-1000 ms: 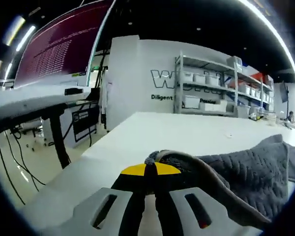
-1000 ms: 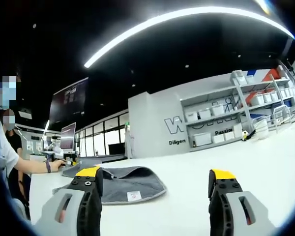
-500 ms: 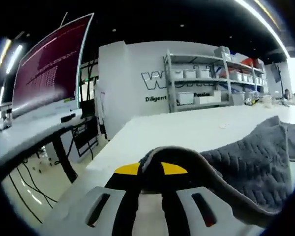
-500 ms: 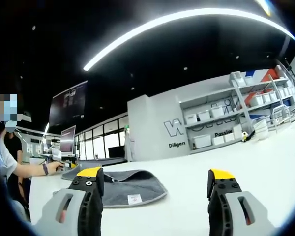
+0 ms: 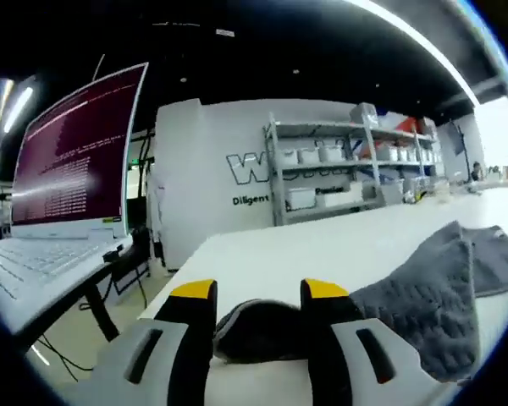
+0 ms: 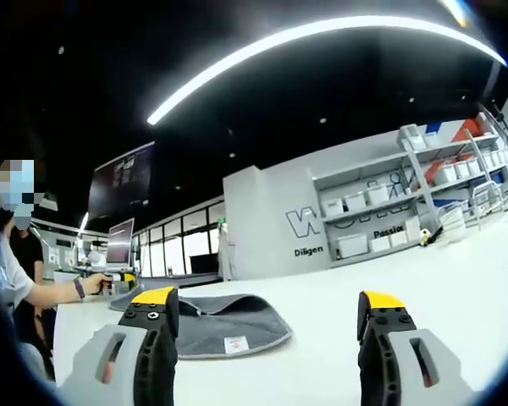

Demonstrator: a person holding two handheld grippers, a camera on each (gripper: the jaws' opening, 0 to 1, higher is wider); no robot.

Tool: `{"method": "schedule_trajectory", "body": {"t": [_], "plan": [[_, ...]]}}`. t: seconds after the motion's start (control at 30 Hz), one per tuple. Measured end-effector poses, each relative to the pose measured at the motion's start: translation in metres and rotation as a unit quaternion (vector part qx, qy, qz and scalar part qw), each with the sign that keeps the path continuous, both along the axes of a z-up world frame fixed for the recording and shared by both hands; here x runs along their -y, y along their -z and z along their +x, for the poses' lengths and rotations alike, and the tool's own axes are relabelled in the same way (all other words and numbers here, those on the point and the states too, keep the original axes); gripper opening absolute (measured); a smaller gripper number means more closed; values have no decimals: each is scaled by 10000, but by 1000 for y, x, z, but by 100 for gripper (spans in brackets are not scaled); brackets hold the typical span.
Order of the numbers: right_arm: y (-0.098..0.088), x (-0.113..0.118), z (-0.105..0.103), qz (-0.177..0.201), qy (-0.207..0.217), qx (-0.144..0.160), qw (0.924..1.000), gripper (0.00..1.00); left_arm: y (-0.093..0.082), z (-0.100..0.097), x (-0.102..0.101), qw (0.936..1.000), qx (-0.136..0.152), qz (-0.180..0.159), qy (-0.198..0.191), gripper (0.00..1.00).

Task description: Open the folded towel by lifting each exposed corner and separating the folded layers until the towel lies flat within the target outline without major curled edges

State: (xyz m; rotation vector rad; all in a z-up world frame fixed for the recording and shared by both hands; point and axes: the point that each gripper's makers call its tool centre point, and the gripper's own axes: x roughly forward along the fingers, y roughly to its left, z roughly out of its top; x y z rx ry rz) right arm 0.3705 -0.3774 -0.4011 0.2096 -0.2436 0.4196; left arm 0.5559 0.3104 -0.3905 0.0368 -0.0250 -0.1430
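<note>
White tabletop stretches toward a far wall lettered "W…" above "Diligent", partly hidden by grey shelving loaded with bins. At left a monitor shows lines of text on a dark red screen. The left gripper has its yellow-tipped jaws parted, a bunched corner of the grey towel lying between them, ungripped. The right gripper is wide open and empty over the table, the towel's small white label beyond it; its writing is unreadable. A seated person is at far left.

Left gripper spread around towel corner on table.
</note>
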Motion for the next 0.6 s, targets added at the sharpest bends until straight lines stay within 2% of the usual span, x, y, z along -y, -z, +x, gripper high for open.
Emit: {"method": "schedule_trajectory", "body": {"t": [0.1, 0.23, 0.47, 0.6], "plan": [[-1, -1, 0, 2, -27, 13, 10000, 89, -4, 0, -1, 9999, 107, -52, 92, 47], [-2, -1, 0, -3, -34, 37, 10000, 89, -8, 1, 6, 9986, 194, -368, 332, 61], [-2, -3, -1, 6, -55, 58, 10000, 89, -4, 3, 17, 9984, 68, -247, 501, 76], [-2, -4, -1, 13, -61, 60, 10000, 90, -4, 4, 22, 9971, 31, -358, 675, 83]]}}
